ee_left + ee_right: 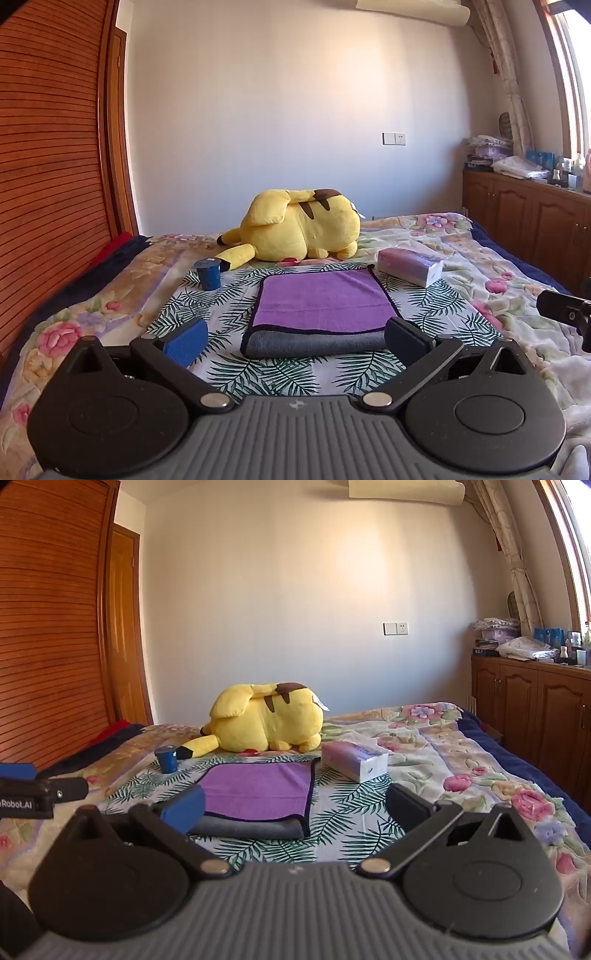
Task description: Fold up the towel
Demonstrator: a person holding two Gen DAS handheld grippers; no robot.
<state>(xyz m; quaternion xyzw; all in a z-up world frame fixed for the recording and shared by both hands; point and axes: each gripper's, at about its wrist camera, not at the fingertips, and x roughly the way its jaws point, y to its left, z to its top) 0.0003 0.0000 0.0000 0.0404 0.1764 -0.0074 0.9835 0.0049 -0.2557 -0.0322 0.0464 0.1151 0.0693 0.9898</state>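
A towel point(321, 302), purple on top with a grey underside and dark edging, lies folded flat on a leaf-print cloth point(184, 310) on the bed. It also shows in the right wrist view point(258, 790). My left gripper point(295, 338) is open and empty, its fingers on either side of the towel's near grey fold, just short of it. My right gripper point(295, 806) is open and empty, held to the right of the towel's near right corner. The left gripper's body point(37, 797) shows at the left edge of the right wrist view.
A yellow plush toy point(299, 229) lies behind the towel. A blue cup point(208, 273) stands at the back left. A tissue pack point(410, 266) lies at the back right. A wooden wardrobe point(48, 147) is to the left and low cabinets point(524, 225) to the right.
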